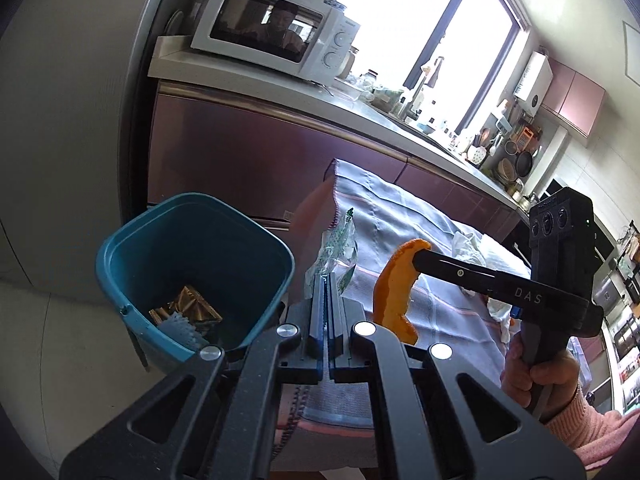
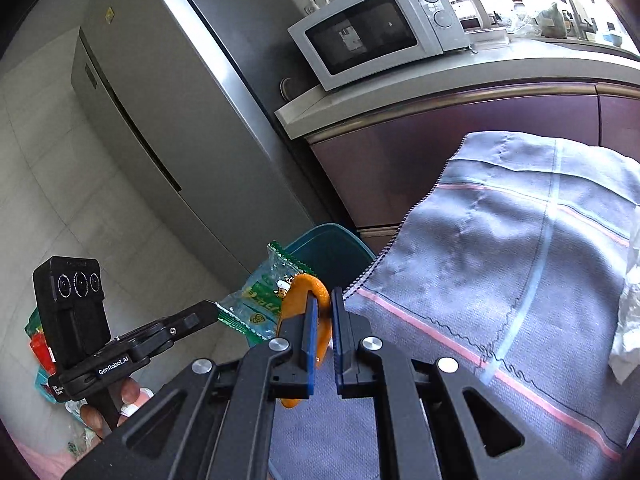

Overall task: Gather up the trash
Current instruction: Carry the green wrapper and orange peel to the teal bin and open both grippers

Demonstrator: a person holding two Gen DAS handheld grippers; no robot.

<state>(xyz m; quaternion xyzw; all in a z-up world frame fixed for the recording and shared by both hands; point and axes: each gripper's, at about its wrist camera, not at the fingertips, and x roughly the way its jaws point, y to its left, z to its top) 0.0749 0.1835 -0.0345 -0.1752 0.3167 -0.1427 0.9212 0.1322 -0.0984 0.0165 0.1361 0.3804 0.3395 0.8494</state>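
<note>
Through the left wrist camera, my left claw [image 1: 328, 280] is clenched on a clear snack wrapper with green print [image 1: 332, 254], which sticks up from the tips. Just left of it and lower stands the teal trash bin [image 1: 120, 280], open, with a gold foil wrapper [image 1: 188, 308] and a greyish scrap already at the bottom. To the right, my right claw [image 1: 418, 258] reaches in from the side, pinching a curl of orange peel [image 1: 390, 296] that hangs down from its tip. Behind both lies the cloth-covered surface [image 1: 400, 208] with crumpled white tissue [image 1: 470, 248] still on it. I judge I am in the carry step, both pieces lifted and on the way to the bin.

Through the right wrist camera, the right claw [image 2: 325, 308] grips the orange peel [image 2: 302, 292] between its blue pads, the strip curling above and below them. The left claw [image 2: 214, 312] comes in from the left with the snack wrapper [image 2: 268, 292] clamped at its tip. The bin's teal rim [image 2: 332, 236] shows just beyond, beside the edge of the cloth-covered surface [image 2: 500, 260]. More white tissue [image 2: 630, 320] sits at the far right.

The next move, as I read it, calls for bringing each claw over the bin mouth before releasing; the light wrapper could drift or cling to the pads, so I would release low.
</note>
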